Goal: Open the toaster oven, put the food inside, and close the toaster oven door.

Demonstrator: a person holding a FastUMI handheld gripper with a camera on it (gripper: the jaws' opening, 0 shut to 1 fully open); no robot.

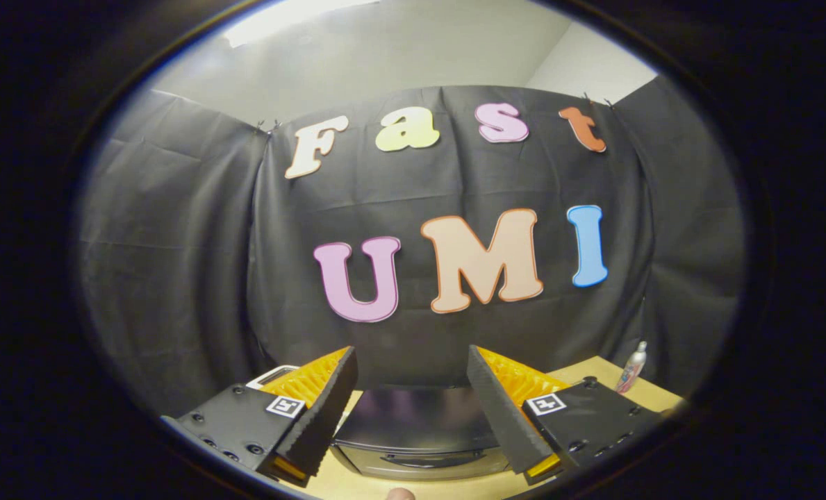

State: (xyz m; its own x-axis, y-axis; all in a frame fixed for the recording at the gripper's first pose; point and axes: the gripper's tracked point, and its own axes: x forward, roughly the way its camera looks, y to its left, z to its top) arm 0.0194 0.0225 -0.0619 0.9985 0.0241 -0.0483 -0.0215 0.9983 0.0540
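Note:
The toaster oven point(416, 430) sits on the wooden table point(593, 375), below and between my fingers; I see its dark top and the upper part of its front with the door handle point(419, 460). The door looks closed. My gripper point(411, 361) is held high above the oven and stands open, with nothing between the fingers point(319, 410). A small rounded pale thing point(400, 494) peeks in at the table's near side, in front of the oven; I cannot tell what it is.
A small bottle point(631, 368) stands at the table's far right, beyond the right finger. A white-rimmed object point(271, 376) shows partly behind the left finger. The black cloth wall hangs close behind the oven.

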